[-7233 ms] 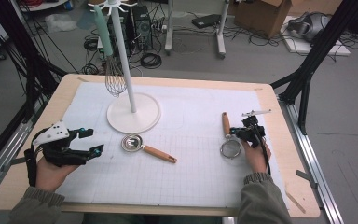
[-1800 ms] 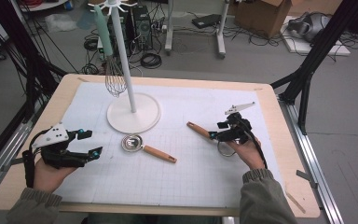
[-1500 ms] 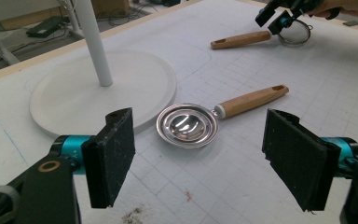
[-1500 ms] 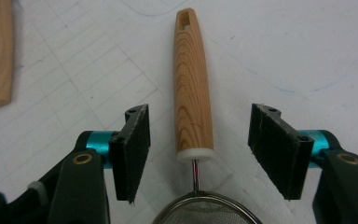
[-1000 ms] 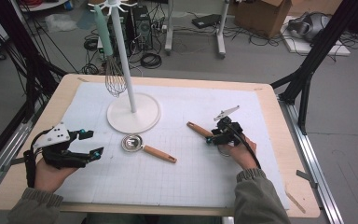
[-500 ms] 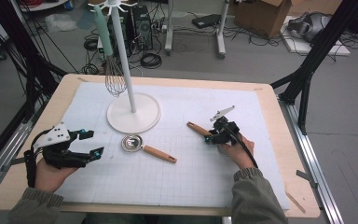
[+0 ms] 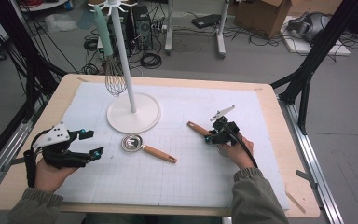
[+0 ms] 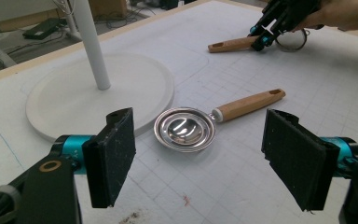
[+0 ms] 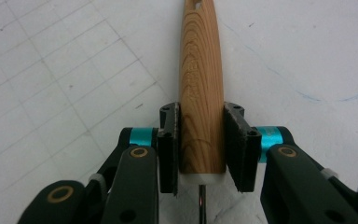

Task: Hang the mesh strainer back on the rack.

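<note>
- Since seven seconds back, our right gripper [image 7: 209,136] has shifted leftward and turned its strainer; the wooden handle [image 9: 201,93], then pointing away from us, now lies slanted up-left on the mat [image 7: 242,102].
- Its jaws have just been closing, with that handle between them; both pads [image 9: 168,144] seem to touch the wood, though we can't be sure how firmly.
- That strainer's ring [image 8: 292,41] rests on the mat beneath the hand.
- Our left gripper [image 7: 89,143] hovers with jaws wide, nothing between them.
- A second strainer [image 8: 185,129] lies ahead, beside the stand [image 7: 134,112].
</note>
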The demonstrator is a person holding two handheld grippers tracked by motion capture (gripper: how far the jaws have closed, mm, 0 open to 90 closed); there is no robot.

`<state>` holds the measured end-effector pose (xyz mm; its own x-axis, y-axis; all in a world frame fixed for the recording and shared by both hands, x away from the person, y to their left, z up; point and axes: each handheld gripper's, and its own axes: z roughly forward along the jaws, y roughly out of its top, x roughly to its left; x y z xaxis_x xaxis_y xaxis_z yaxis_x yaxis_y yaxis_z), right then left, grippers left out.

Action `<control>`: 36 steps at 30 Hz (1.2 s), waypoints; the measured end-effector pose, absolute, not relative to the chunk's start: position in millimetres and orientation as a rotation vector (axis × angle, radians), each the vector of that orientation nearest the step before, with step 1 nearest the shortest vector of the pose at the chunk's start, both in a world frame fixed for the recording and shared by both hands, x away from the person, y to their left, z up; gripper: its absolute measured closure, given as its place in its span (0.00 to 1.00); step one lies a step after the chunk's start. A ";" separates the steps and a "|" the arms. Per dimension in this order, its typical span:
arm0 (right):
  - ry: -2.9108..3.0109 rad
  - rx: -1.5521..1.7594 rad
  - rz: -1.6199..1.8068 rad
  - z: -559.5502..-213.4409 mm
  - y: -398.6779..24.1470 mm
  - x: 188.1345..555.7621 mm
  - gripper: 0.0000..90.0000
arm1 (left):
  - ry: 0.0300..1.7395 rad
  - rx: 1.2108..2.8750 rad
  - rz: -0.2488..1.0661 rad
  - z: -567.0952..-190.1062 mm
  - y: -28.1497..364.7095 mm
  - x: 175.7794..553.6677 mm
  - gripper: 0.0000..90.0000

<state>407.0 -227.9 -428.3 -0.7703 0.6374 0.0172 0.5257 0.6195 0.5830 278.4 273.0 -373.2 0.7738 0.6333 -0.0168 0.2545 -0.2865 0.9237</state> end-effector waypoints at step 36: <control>2.661 0.975 0.938 -417.7 -235.6 400.7 0.78 | 0.673 1.866 0.439 -371.2 273.7 278.2 0.29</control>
<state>400.7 -235.6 -417.7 -0.7758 0.6276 0.0650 0.5298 0.5919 0.6074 278.2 273.7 -371.2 0.7740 0.6331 -0.0100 0.2461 -0.2863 0.9260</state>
